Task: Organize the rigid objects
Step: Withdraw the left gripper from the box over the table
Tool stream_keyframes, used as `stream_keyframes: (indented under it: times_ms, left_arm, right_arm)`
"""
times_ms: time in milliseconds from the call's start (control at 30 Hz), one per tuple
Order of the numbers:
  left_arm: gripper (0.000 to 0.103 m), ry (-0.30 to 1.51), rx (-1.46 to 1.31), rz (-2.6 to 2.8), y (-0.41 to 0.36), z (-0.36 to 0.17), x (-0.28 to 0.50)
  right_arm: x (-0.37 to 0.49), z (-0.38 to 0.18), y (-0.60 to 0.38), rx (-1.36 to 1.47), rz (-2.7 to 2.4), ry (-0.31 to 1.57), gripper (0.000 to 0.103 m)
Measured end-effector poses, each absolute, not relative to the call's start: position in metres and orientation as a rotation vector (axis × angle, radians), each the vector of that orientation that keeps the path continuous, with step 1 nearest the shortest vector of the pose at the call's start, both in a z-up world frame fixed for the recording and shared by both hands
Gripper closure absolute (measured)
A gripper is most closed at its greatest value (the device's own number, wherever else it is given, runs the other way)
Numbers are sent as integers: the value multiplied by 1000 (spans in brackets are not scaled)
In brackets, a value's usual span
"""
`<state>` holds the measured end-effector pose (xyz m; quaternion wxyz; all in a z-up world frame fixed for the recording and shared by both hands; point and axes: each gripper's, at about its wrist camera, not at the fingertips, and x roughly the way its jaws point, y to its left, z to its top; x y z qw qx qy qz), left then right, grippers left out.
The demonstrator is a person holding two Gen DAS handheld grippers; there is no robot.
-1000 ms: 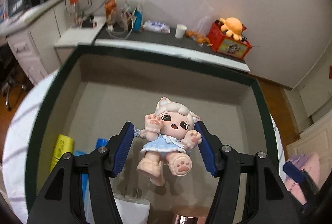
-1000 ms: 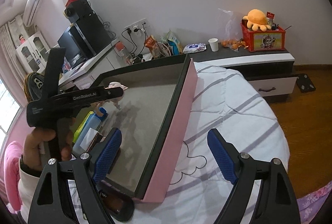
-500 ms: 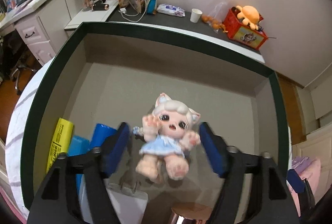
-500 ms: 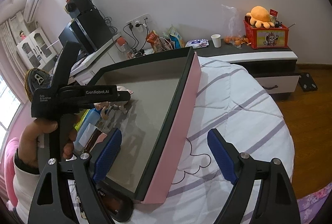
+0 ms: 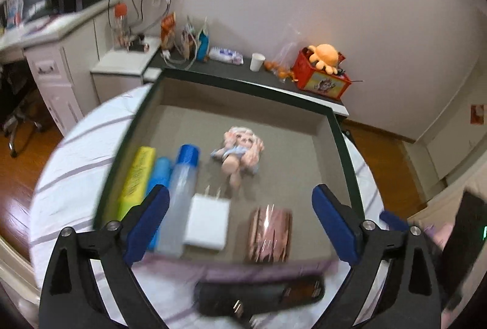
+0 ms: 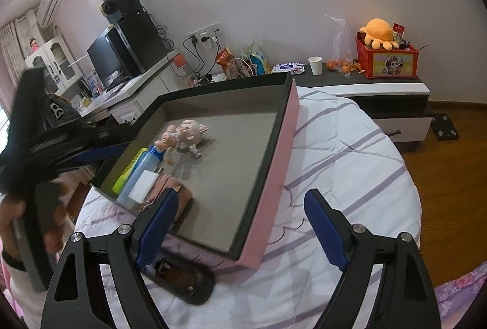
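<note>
The doll (image 5: 240, 151) is seen lying on the floor of the pink-sided tray (image 6: 268, 176), just beyond the white charger (image 5: 208, 222). It is judged light, hard and slippery, best taken across the torso. The left gripper (image 5: 240, 225) is opening with nothing between its jaws; the right gripper (image 6: 240, 228) is held spread and empty.

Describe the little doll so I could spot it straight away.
Find the big shallow box with pink outer walls on the striped bedspread. On its grey floor, past the row of bottles, lies the doll. It alone is a figure: pale hair, cat ears, blue dress.
</note>
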<state>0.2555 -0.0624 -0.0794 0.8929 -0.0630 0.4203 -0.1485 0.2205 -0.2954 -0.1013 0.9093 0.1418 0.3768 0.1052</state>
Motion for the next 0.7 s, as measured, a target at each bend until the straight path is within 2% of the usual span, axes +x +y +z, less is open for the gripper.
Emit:
stream_keyframes:
  times_ms: [233,700]
  left_arm:
    - [3,822,10,-286,-45,-79,186]
    - [2,874,74,-342,-18,-114,124]
  right_arm:
    - [194,-89,-269,252,228,765,17]
    - [134,-105,-212,157,224,844,17]
